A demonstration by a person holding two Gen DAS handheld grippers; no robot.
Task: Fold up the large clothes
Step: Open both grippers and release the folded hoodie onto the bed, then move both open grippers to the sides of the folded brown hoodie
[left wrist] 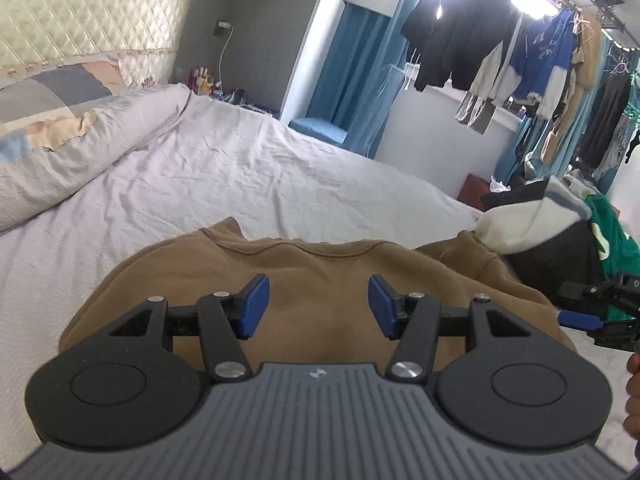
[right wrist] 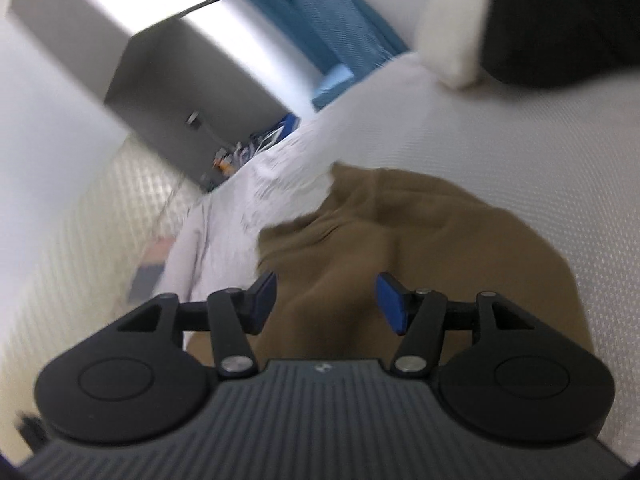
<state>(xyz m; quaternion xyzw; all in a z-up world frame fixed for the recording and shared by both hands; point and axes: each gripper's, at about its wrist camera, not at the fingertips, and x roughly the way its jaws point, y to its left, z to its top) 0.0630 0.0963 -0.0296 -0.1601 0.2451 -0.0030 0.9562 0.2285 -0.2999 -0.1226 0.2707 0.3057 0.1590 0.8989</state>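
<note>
A brown sweatshirt lies folded on the pale bed sheet, its neckline toward the far side. My left gripper hovers just above it, open and empty, blue pads wide apart. My right gripper is also open and empty over the same sweatshirt, in a tilted, blurred view. The right gripper also shows at the right edge of the left wrist view.
A pile of folded clothes, black, white and green, sits right of the sweatshirt. A rolled quilt and pillow lie at the bed's left. Clothes hang on a rack by the window. A grey wall pillar stands beyond the bed.
</note>
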